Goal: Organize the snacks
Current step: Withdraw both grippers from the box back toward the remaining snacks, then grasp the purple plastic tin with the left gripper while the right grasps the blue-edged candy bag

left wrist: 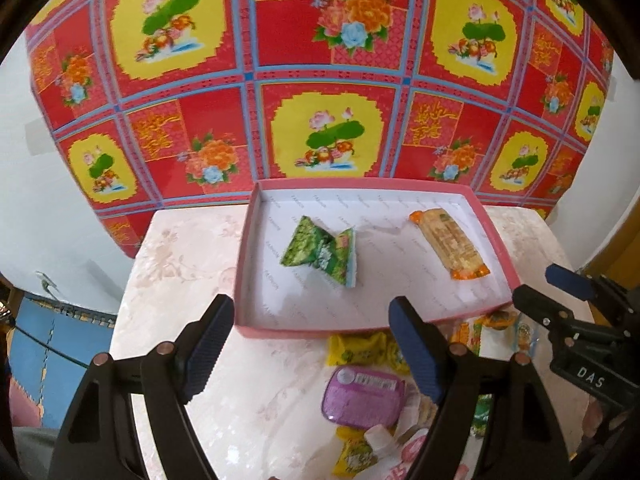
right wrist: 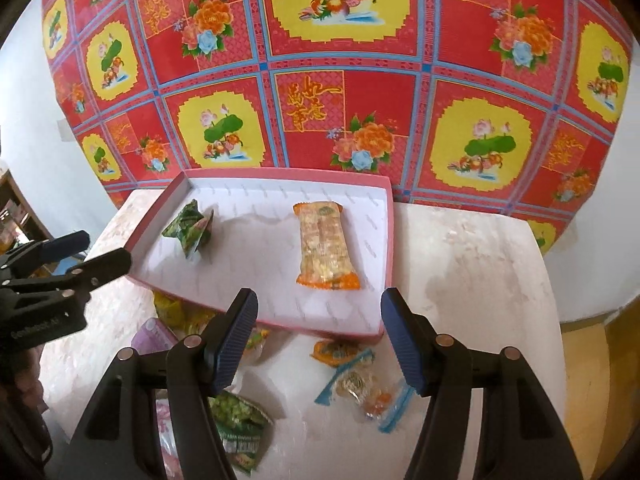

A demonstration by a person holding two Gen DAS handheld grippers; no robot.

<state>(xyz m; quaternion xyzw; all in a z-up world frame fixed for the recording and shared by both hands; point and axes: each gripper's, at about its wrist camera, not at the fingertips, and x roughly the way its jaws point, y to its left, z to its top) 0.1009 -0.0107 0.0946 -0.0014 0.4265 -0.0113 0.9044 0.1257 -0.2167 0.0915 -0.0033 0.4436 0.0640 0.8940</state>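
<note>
Both the left tool (left wrist: 312, 344) and right tool (right wrist: 320, 340) hang empty with jaws apart above the table (right wrist: 472, 264); a green packet (left wrist: 320, 254) and orange bar (right wrist: 326, 248) lie in the pink box (left wrist: 280, 330); more snacks (left wrist: 362, 394) lie just before it.

Your left wrist camera looks steeply down along its fingers from near the table's (left wrist: 192, 264) front edge, left of centre, close above the pink box (left wrist: 256, 240). Your right wrist camera faces the same way, further right. Both views share the box, the table's near edge and the red floral cloth (right wrist: 384, 80) behind.
</note>
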